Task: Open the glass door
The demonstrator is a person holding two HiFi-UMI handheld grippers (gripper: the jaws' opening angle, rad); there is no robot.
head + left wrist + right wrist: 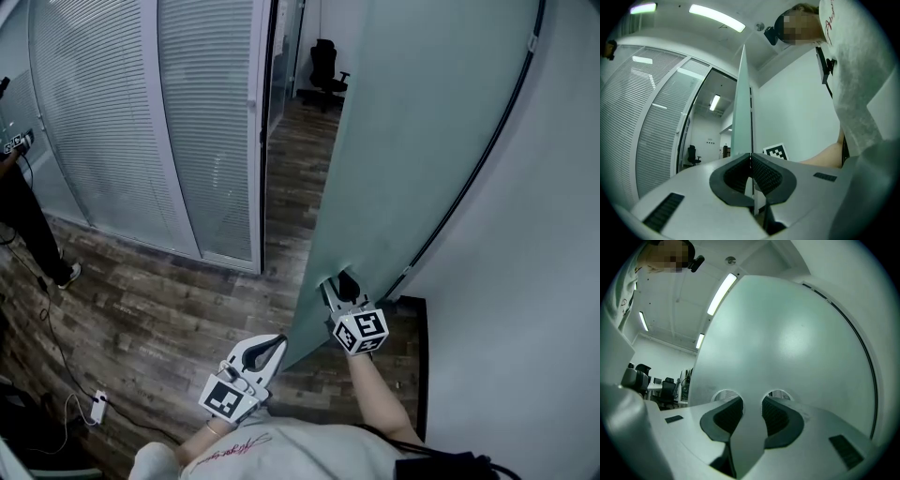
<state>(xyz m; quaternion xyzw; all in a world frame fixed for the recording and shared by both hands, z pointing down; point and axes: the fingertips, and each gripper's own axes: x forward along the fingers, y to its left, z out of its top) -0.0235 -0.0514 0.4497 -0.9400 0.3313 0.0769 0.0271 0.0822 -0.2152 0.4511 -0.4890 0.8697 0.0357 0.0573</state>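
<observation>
Gripping the door handle [751,427] with the right gripper [342,284], jaws partway apart and pressed on the pale bar from both sides. Facing the flat, milky side of the glass door [412,141] straight ahead of that gripper, so close that it fills nearly the whole right gripper view. Just behind the jaw tips, two small round windows [723,393] in the door, one on each side of the bar. Holding the left gripper [270,349] closed, tips together, with nothing seen between them. Pointing it at the thin edge of the door, just ahead of the tips and rising above them. Door already swung partway open. To the left of the left gripper, a wall of white blinds [197,122]. Far ahead of it, through the gap, a black chair [328,66]. Below both grippers, a dark wood floor [169,309]. To the right of the right gripper, a plain white wall [534,281] close behind the door. Far off to the left, a person's leg [33,225] and a white plug [97,409] on the floor.
</observation>
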